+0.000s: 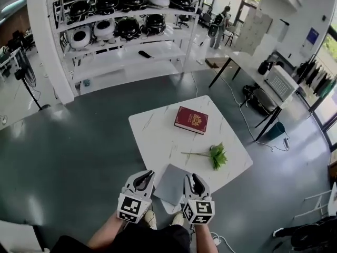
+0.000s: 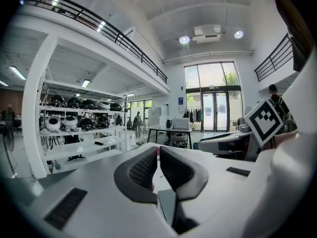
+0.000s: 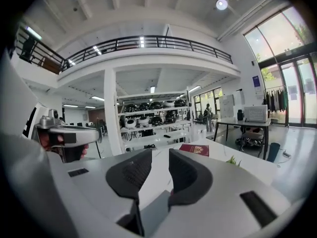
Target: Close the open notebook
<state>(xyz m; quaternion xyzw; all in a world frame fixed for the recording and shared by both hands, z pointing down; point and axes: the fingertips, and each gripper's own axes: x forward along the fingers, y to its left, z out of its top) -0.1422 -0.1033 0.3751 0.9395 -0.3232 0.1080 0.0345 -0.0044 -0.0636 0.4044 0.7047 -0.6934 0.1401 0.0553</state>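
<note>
A grey notebook (image 1: 171,186) lies flat and closed at the near edge of the white table (image 1: 158,130). My left gripper (image 1: 143,178) hangs in the air just left of it, over the table's near corner. In the left gripper view that gripper (image 2: 158,155) has its jaws together with nothing between them. My right gripper (image 1: 194,182) is held above the notebook's right edge. The right gripper view shows a clear gap between this gripper's (image 3: 160,157) jaws, and nothing in it. Both grippers are raised off the table and touch nothing.
A closed red book (image 1: 191,119) lies at the table's far side, and a green plant sprig (image 1: 216,155) lies at its right. Behind stand white shelves with helmets (image 1: 121,20), a pillar (image 1: 47,41), a floor fan (image 1: 23,73) and a dark-legged table (image 1: 253,67).
</note>
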